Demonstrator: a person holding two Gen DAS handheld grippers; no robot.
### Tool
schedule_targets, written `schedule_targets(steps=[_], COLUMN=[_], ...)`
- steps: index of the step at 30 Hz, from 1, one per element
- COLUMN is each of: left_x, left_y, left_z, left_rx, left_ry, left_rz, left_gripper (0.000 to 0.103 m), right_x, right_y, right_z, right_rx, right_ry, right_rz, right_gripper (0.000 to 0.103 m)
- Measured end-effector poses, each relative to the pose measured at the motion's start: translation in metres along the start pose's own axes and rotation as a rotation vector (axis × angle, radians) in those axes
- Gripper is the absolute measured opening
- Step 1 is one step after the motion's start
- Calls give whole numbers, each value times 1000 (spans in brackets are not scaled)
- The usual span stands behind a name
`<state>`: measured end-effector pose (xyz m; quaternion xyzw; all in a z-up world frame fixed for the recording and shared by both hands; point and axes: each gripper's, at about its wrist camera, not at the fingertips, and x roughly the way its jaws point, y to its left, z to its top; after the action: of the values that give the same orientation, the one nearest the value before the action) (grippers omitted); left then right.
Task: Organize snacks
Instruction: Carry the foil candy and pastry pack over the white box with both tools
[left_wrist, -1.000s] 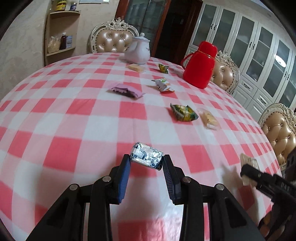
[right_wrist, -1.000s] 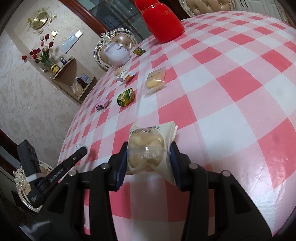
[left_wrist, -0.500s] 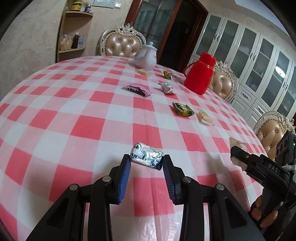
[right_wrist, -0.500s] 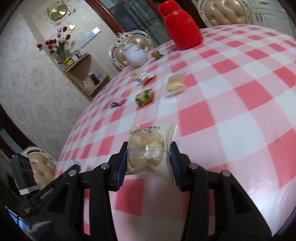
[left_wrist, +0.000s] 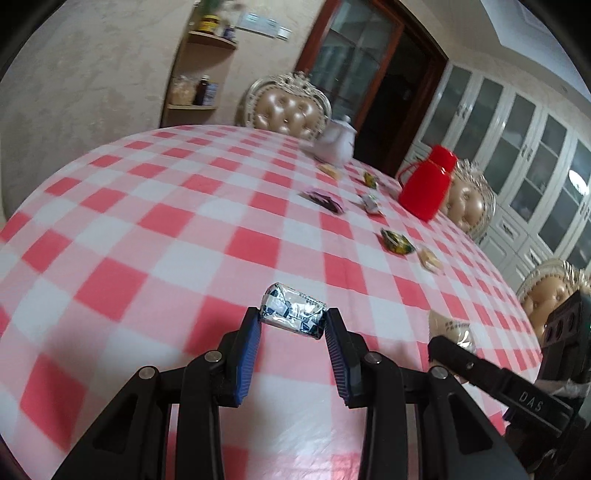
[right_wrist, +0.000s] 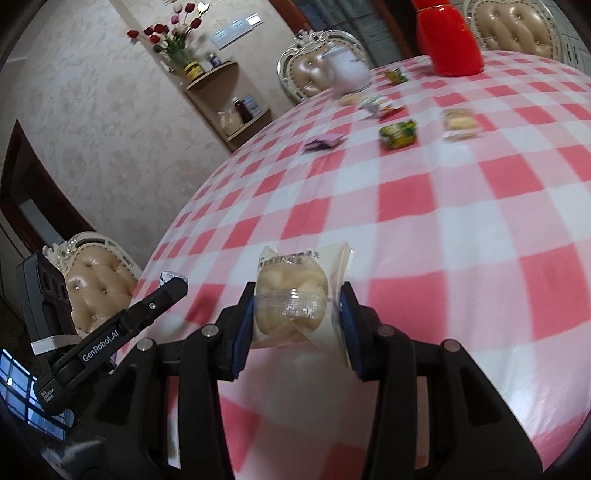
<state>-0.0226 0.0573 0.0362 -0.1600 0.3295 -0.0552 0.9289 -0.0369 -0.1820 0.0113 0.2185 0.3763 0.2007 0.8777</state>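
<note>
Fingers of left gripper (left_wrist: 292, 320) clamp silver packet (left_wrist: 293, 314); right gripper (right_wrist: 297, 309) pinches pastry packet (right_wrist: 295, 295).

Left gripper (left_wrist: 293, 325) has a silver-blue foil snack (left_wrist: 292, 314) pinched between its fingers (left_wrist: 249, 343) above the checkered tabletop (left_wrist: 184, 240); red thermos (left_wrist: 426, 184) and white teapot (left_wrist: 338, 144) sit far back.

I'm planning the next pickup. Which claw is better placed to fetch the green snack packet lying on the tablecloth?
Neither is free: the left claw is shut on a silver candy and the right claw on a pale pastry packet. Once unloaded, the right looks likelier; the green packet lies on its side.
</note>
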Motion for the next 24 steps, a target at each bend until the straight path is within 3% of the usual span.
schedule_targets(steps=[8, 19, 24], left_x=[-39, -114, -149], left_y=[39, 94, 125], left_z=[-11, -22, -41], left_rx=[-67, -94, -76], left_ry=[-71, -80, -76], left_rz=[55, 163, 221], left_gripper=[37, 37, 37], right_x=[14, 44, 55], right_y=[50, 124, 154], right_z=[-28, -65, -79], right_rx=[-42, -200, -282], right_ry=[53, 158, 209], right_rz=[74, 169, 257], right_gripper=[47, 47, 47])
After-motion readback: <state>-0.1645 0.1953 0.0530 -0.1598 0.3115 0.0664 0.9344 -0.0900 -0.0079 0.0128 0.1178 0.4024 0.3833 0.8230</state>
